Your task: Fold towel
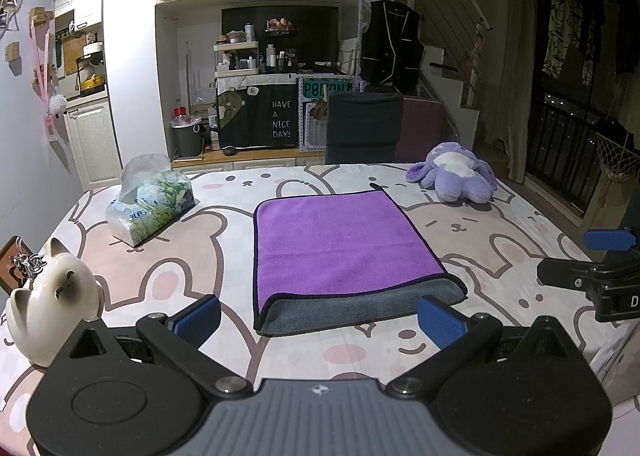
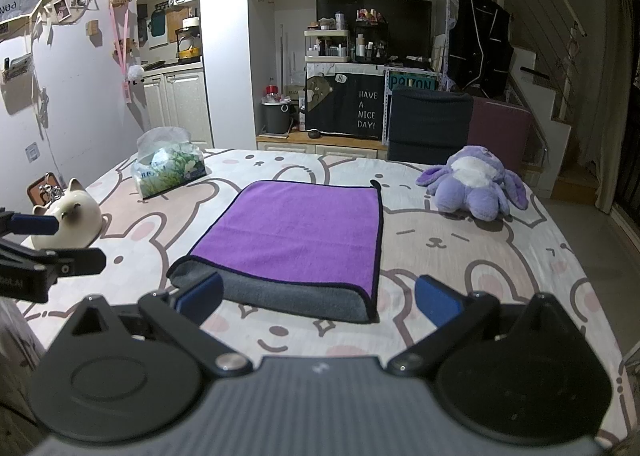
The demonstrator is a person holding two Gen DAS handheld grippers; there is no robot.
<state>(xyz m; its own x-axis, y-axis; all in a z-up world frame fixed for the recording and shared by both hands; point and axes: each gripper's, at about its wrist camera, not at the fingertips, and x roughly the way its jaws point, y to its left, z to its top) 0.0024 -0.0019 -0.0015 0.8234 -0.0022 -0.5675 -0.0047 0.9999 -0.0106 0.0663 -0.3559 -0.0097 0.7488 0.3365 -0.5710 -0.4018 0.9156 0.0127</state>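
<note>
Left tongs: spread wide, nothing between the blue pads, low over the table at 6 o'clock in the left wrist view. Right tongs: likewise wide apart and empty, at 6 o'clock in the right wrist view; also seen from the left wrist at 3 o'clock.

Towel: purple on top with grey underside, folded over, the grey layer showing along the near edge. Lies flat on the table just beyond both tongs, at 12 o'clock from each, touching neither as far as can be seen; in the right wrist view the left pad overlaps the grey near corner.

Cat figurine: white ceramic, at 9 o'clock, near the table's left edge.

Tissue pack: at 10 o'clock, well apart from the towel.

Plush toy: purple and white, at 2 o'clock, far side of the table.

Chair: dark, beyond the table's far edge.
</note>
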